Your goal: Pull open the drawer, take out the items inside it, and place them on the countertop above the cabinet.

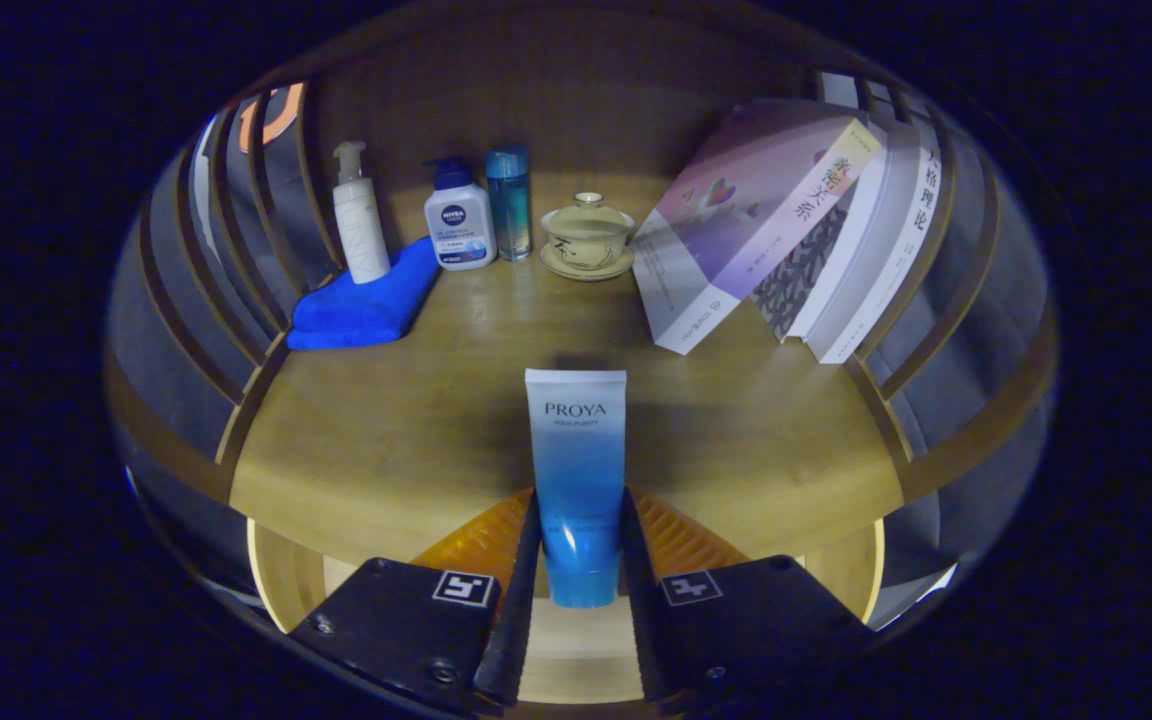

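A white-and-blue cosmetic tube (576,470) stands cap down between my fingers, its flat end pointing away over the wooden countertop (416,430). My gripper (579,545) is shut on the tube, both fingers pressing its blue lower part near the cap. The tube hangs at the countertop's front edge; I cannot tell whether it touches the wood. Below the fingers a light wooden drawer rim (281,570) shows.
At the back of the countertop stand a white pump bottle (360,215), a blue-capped pump bottle (459,218), a clear blue bottle (509,203) and a lidded teacup on a saucer (587,238). A folded blue cloth (366,300) lies back left. Leaning books (786,220) fill the back right. Slatted side rails (236,250) flank the shelf.
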{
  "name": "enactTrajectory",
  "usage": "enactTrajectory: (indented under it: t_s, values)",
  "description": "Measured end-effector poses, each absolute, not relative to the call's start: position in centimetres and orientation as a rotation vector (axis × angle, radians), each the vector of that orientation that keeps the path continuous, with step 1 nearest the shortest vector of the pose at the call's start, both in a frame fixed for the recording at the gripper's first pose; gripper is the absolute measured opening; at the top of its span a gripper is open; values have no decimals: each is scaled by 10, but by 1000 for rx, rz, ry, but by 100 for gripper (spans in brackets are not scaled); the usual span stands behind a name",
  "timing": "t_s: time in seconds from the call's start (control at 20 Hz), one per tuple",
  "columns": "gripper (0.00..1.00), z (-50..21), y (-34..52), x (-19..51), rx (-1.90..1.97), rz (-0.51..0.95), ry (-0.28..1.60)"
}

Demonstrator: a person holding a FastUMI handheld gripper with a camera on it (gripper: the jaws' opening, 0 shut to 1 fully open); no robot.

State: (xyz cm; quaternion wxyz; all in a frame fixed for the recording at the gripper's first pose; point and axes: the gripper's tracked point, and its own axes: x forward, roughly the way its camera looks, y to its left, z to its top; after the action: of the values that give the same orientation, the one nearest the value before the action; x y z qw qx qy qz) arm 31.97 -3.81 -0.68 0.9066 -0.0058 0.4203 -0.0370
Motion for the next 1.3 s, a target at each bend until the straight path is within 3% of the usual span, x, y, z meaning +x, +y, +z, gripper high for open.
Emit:
enactTrajectory:
  t_s: [0.75,0.85,0.95,1.0,1.25,1.3]
  values:
    - [52,-10,-33,335,59,-44,644]
    - [67,6,-33,333,92,-50,550]
    - [68,20,-37,323,97,-67,483]
    - [78,26,-38,318,96,-62,447]
    - [82,66,-23,262,79,0,248]
    - [88,69,-17,248,61,25,217]
